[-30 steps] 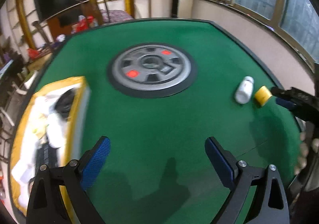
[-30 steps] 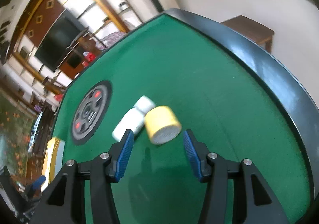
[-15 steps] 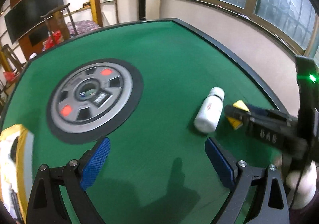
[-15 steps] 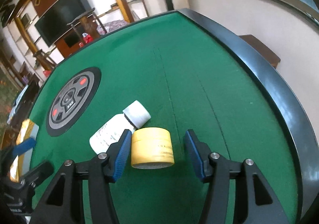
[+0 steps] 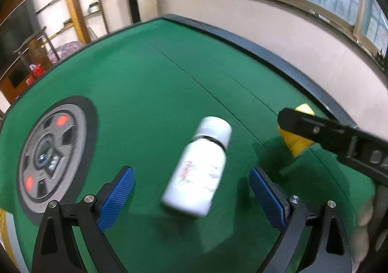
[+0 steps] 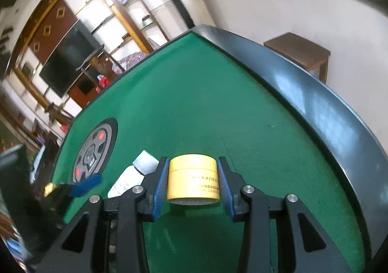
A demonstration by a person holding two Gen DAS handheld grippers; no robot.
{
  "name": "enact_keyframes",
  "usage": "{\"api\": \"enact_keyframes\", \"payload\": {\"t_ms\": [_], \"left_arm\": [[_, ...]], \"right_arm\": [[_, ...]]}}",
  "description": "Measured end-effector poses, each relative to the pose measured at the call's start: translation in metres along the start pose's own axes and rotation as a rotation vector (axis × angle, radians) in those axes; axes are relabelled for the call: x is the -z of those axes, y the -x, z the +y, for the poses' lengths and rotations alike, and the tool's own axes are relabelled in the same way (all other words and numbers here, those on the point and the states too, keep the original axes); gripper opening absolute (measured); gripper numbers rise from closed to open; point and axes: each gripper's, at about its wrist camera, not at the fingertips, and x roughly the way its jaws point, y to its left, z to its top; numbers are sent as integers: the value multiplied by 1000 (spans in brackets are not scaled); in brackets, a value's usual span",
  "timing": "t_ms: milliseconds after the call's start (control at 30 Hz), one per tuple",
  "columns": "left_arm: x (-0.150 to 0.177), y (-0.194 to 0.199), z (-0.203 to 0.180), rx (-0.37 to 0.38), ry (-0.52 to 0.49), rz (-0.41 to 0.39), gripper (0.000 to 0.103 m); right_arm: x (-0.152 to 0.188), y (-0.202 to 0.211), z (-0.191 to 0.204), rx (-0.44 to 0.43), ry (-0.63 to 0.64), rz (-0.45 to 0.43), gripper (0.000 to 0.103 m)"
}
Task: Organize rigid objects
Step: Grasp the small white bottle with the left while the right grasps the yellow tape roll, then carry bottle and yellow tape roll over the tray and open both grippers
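A white bottle (image 5: 198, 168) with a white cap lies on its side on the green felt table (image 5: 150, 83). My left gripper (image 5: 190, 176) is open, its blue pads (image 5: 116, 195) wide on either side of the bottle's near end and not touching it. A yellow jar (image 6: 194, 178) with a printed label sits between the blue pads of my right gripper (image 6: 192, 171), which is shut on it and holds it slightly off the felt. The bottle (image 6: 131, 178) lies just left of the jar. In the left wrist view the jar (image 5: 297, 142) is half hidden behind the right gripper's black finger (image 5: 315, 129).
A grey wheel-shaped disc (image 5: 51, 156) with red marks is set into the table's middle. The dark raised rim (image 6: 315, 108) bounds the felt on the right, with a wooden stool (image 6: 298, 52) beyond. A yellow box edge (image 5: 4, 231) shows at lower left. A hand (image 5: 366, 214) holds the right gripper.
My left gripper swept right from the yellow box to the white bottle, which now lies between its fingers. The right gripper's pads closed onto the yellow jar and raised it.
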Motion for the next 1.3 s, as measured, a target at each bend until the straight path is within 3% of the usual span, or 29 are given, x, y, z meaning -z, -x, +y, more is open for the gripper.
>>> {"api": "enact_keyframes", "payload": {"t_ms": [100,133,167,400,533,733,800,933,1100,1300], "left_arm": [[-1,1,-2,48,29,-8,69],[-2,3,-2,36,33,-7,47],[-2,6,-2,43,38,-2,37],[21,38,20,48,149,-23,35],[52,80,33,49,216,-69,35],[108,153,90,38,359,-134,36],[124,176,117,4,396,-155,36],[171,222,174,-135,475,-201,36],[222,248,239,-281,608,-215,36],[258,235,289,-307,726,-175,36]], "right_arm": [[0,-2,-1,6,-16,-2,39],[1,-2,0,8,-12,0,39],[2,-5,2,12,-2,6,39],[6,-15,16,24,70,30,38],[7,-16,17,17,82,25,39],[14,-19,35,25,164,31,39],[21,-17,53,-2,210,47,39],[46,-3,107,-95,294,94,38],[77,8,195,-229,419,167,38],[110,2,301,-369,518,288,39]]}}
